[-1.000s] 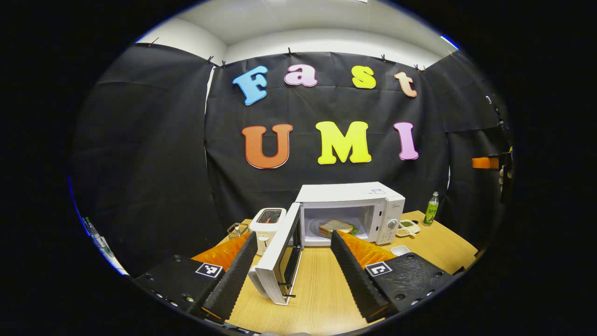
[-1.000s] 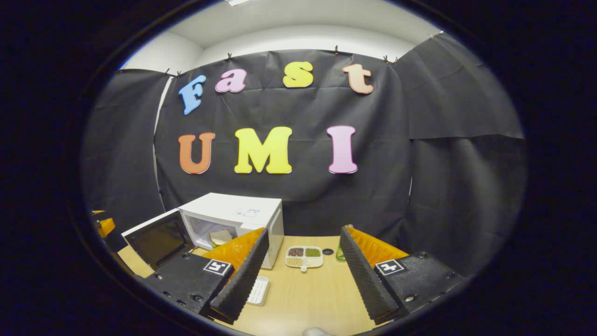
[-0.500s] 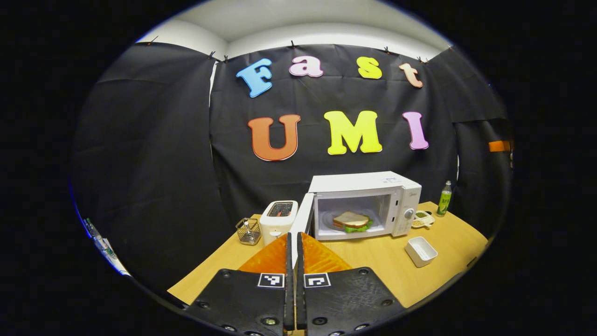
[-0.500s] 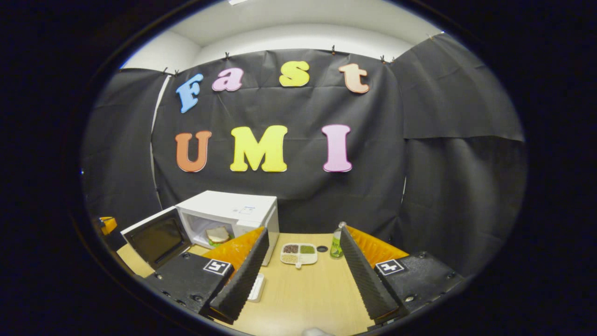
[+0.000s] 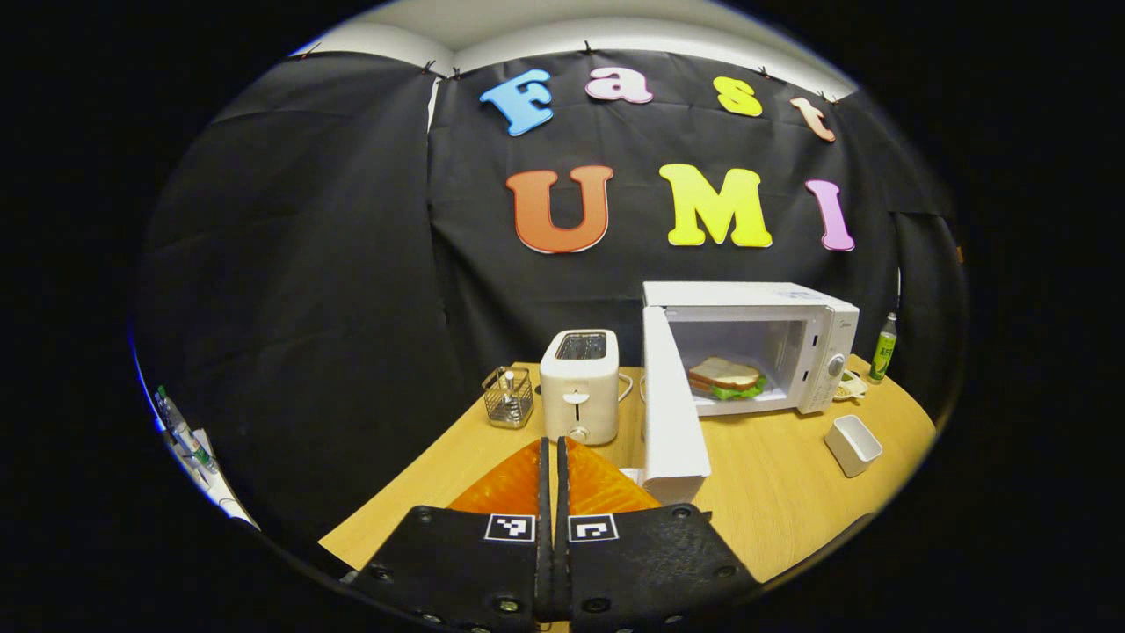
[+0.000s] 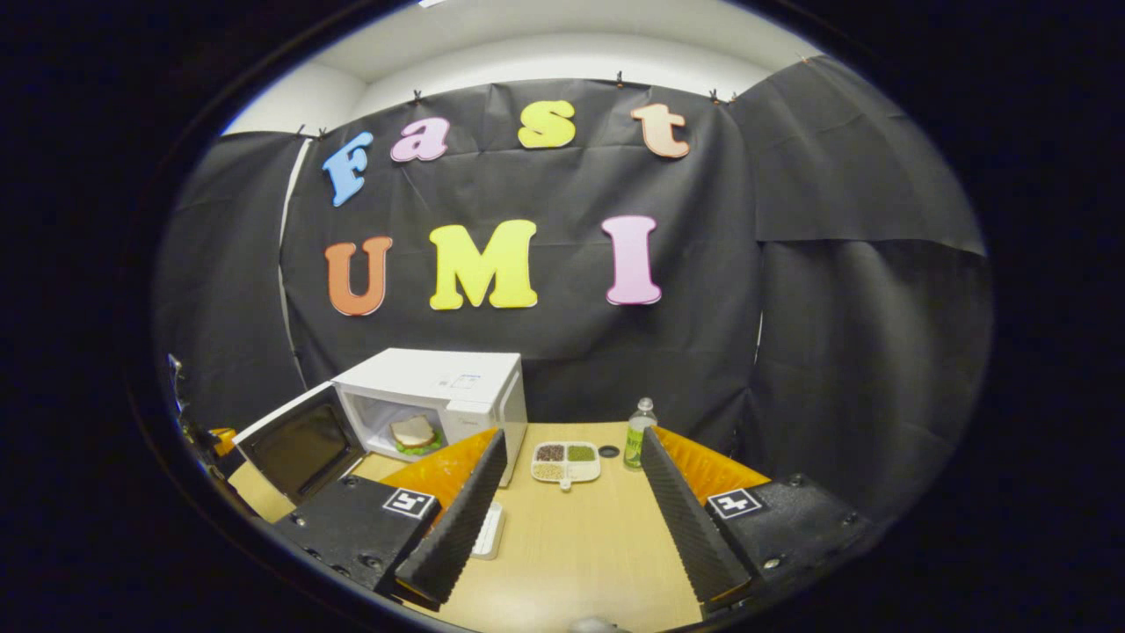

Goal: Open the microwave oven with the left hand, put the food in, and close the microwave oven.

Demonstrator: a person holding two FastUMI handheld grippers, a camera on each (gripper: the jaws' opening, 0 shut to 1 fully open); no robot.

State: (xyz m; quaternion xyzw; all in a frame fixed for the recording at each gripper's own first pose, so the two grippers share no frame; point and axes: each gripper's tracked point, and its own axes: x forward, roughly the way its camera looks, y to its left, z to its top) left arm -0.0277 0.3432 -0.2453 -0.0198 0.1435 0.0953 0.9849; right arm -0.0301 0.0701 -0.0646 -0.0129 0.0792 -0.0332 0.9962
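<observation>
Sandwich (image 5: 724, 376) sits inside the microwave (image 5: 791, 303); what we have left is the door (image 5: 672, 413), swung wide, its outer face just ahead and right of our left gripper (image 5: 552, 457), fingers pressed together. Our right gripper (image 6: 569, 492) hangs open, farther off.

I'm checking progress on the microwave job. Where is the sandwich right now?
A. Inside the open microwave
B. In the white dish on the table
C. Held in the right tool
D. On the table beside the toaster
A: the sandwich lies inside the microwave, whose door stands open; the right tool is open with nothing between its fingers.
</observation>
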